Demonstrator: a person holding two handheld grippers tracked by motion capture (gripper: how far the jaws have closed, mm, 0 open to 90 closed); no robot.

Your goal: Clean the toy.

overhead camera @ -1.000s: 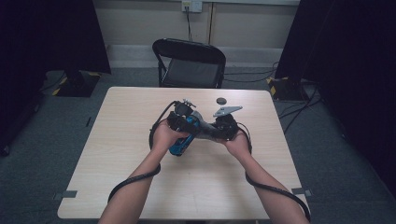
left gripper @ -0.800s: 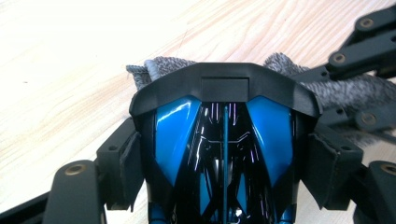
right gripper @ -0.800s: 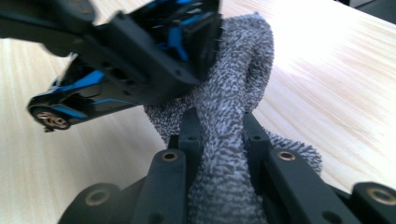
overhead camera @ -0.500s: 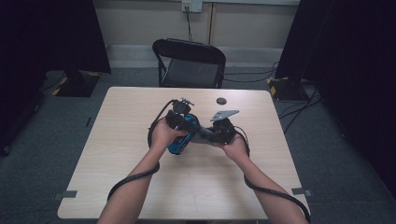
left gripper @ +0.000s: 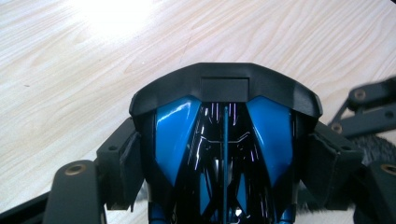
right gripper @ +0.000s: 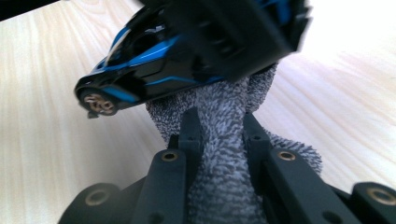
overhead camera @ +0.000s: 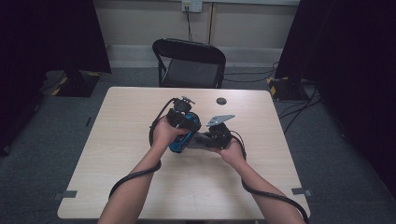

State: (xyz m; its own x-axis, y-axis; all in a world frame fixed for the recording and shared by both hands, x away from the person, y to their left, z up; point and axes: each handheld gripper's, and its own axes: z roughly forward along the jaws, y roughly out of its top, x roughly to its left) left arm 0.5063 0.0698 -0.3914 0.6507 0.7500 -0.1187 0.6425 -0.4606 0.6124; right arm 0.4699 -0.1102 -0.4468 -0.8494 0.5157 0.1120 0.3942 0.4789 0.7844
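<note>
a blue and black toy car [overhead camera: 181, 138] is held above the middle of the wooden table [overhead camera: 140, 186], clamped across its body between the pads of the left gripper [overhead camera: 183, 133], whose jaws stand wide around it. in the left gripper view the car [left gripper: 224, 140] is seen from one end, with a pad [left gripper: 128, 161] pressed against each flank and the light tabletop [left gripper: 70, 70] behind it. a grey cloth [right gripper: 219, 158] is pinched in the right gripper [right gripper: 219, 135], whose jaws are drawn close together on a bunched fold of it. in the right gripper view the cloth is pushed up against the underside of the car [right gripper: 154, 60], which is tilted, with one gold-hubbed wheel [right gripper: 95, 103] seen at its low end. in the high view the right gripper [overhead camera: 205, 139] is set just beside the car, on its right, and both hands are brought close together. a small dark round object [overhead camera: 221, 101] is left lying on the table, farther off, near the far edge. a black folding chair [overhead camera: 189, 63] is placed behind the table.
</note>
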